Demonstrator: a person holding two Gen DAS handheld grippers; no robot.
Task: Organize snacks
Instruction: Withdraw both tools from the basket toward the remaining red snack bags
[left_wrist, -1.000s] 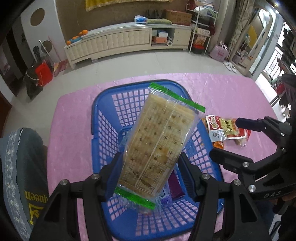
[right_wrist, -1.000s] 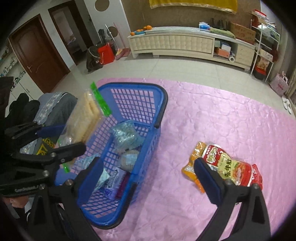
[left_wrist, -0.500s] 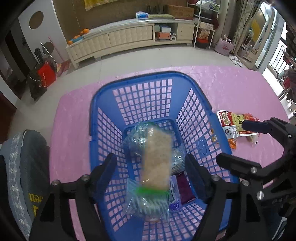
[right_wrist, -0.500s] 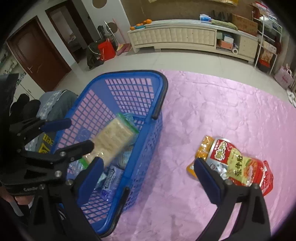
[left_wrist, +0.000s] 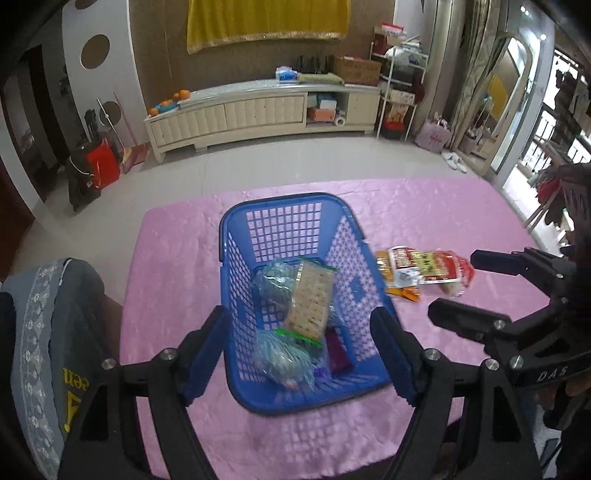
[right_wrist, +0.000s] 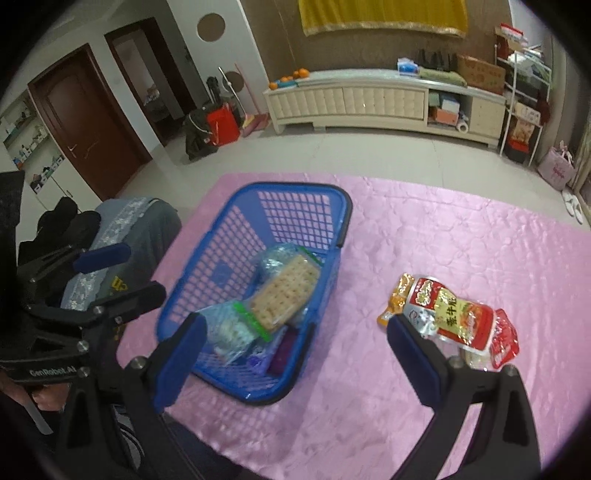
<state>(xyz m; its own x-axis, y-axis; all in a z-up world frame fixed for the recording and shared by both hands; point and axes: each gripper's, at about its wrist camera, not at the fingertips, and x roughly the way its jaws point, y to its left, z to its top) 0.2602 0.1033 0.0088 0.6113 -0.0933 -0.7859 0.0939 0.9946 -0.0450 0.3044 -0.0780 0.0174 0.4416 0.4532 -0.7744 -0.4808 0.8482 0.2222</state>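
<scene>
The cracker pack (left_wrist: 311, 300) has dropped from the left gripper (left_wrist: 299, 354) into the blue basket (left_wrist: 236, 280); its jaws stand wide and empty, like the right gripper (right_wrist: 295, 354). Beyond, light, crinkly, slippery snack packets (right_wrist: 452, 317) wait on the pink cloth (right_wrist: 461, 240); pinch a flat sealed edge.

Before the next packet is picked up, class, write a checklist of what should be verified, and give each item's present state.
1. Cracker packet with green ends lies inside the blue plastic mesh basket: ok.
2. Left hand-held gripper open, nothing between its jaws: ok.
3. Right hand-held gripper open and empty: ok.
4. Red and yellow snack packets lie loose on the pink tablecloth, outside the basket: not ok, yet to be sorted.
5. Basket stands flat on the tablecloth: ok.
6. How many packets are in that pile: cannot tell.
</scene>
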